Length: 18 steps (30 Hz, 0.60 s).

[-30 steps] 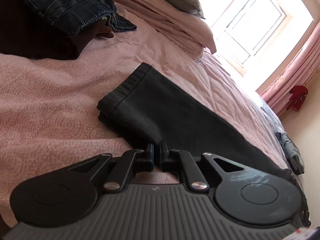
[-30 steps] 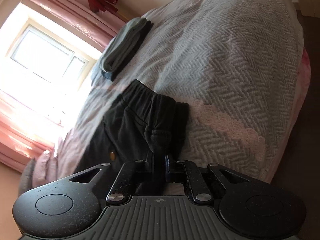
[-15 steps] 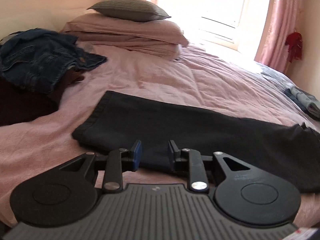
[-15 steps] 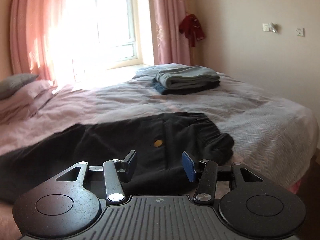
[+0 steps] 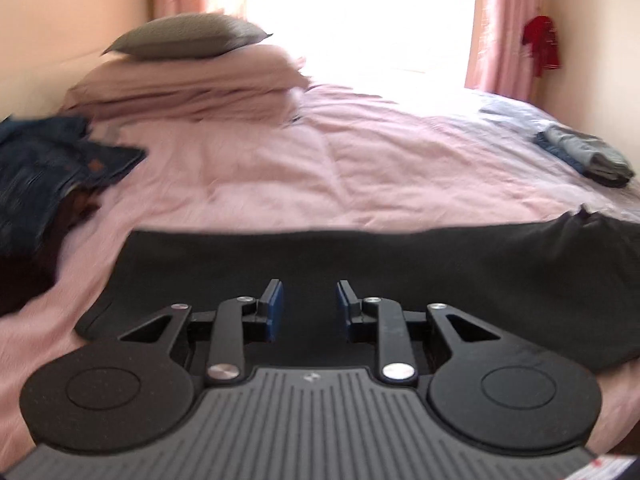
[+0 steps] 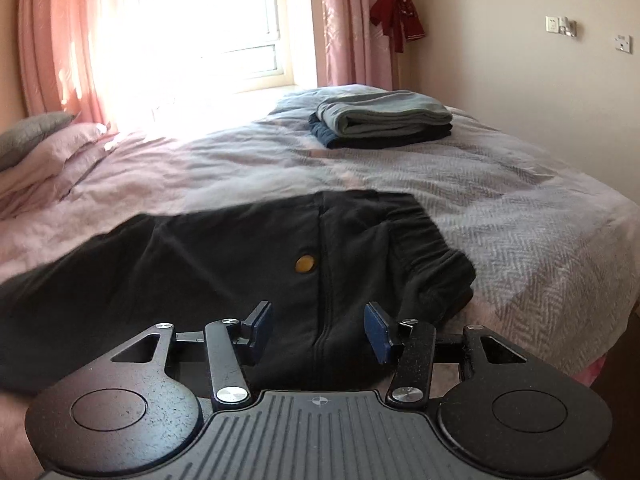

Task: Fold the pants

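At the far left of the left wrist view we see a heap of dark blue jeans (image 5: 52, 164) lying on the pink bedspread (image 5: 320, 168); behind it pink pillows (image 5: 188, 84) are stacked with a grey cushion (image 5: 188, 38) on top; to the right of these stands the bright window (image 5: 360, 12), then a pink curtain (image 5: 504, 28) and a red garment (image 5: 542, 46) hanging on the wall; a small folded pile (image 5: 588, 156) rests near the bed's far right corner; the black pants (image 5: 360, 264) lie flat in a long band across the near edge of the bed, leg hem at the left; our left gripper (image 5: 308, 308) hovers over this leg end with its blue pads (image 5: 276, 312) parted and nothing caught between them; those jaws have just been opening; in the right wrist view we meet the pink curtain (image 6: 60, 52) and window (image 6: 192, 20) at the left, pillows (image 6: 44, 156) below them; the pants (image 6: 224, 264) spread across the middle, a round orange button (image 6: 304, 265) beside the centre seam and the gathered waistband (image 6: 436, 256) at the right; our right gripper (image 6: 318, 330) hangs above the waist end, jaws spread wide and free of the cloth, having just been opening too; farther right a grey folded garment sits on a dark one (image 6: 384, 124) on the grey herringbone blanket (image 6: 540, 220); wall sockets (image 6: 560, 26) show at the far right
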Each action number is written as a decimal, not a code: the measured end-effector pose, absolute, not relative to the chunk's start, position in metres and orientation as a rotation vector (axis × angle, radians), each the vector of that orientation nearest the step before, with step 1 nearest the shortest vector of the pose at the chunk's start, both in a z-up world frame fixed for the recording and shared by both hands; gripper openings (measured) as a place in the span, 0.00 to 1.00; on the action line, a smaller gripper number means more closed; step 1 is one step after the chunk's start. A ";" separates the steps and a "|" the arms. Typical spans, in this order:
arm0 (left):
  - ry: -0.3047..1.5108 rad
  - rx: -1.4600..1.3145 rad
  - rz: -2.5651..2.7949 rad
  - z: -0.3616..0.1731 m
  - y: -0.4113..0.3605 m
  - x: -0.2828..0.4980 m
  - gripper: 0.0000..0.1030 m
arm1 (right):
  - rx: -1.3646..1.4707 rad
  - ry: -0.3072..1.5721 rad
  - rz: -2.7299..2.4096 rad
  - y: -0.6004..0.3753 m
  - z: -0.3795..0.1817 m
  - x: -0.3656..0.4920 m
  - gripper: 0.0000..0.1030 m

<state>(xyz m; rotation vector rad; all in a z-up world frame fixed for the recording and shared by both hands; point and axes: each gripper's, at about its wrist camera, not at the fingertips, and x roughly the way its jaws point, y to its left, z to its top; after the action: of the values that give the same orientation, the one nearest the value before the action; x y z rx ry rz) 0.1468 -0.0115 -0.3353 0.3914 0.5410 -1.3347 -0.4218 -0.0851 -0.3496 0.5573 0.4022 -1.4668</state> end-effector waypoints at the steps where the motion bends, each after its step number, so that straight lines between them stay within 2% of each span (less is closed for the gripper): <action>1: 0.534 0.397 -1.379 -0.331 -0.026 0.139 0.23 | 0.569 0.384 -1.486 -0.094 -0.343 -0.432 0.46; 6: 0.541 0.434 -1.619 -0.318 -0.108 0.080 0.24 | 0.634 0.318 -1.549 -0.148 -0.330 -0.483 0.48; 15: 0.776 0.477 -1.938 -0.332 -0.246 -0.036 0.32 | 0.934 0.148 -1.404 -0.226 -0.363 -0.539 0.50; 17: 0.817 0.506 -1.975 -0.340 -0.265 -0.051 0.32 | 0.976 0.115 -1.372 -0.230 -0.371 -0.545 0.46; 18: 0.837 0.525 -1.989 -0.345 -0.271 -0.057 0.32 | 0.983 0.098 -1.348 -0.229 -0.374 -0.547 0.41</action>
<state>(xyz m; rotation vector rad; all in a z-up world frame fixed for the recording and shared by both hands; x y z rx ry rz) -0.0573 -0.2715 -0.3445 0.5252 0.8371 -1.9886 -0.5468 -0.2290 -0.3740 0.9828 0.0980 -1.3483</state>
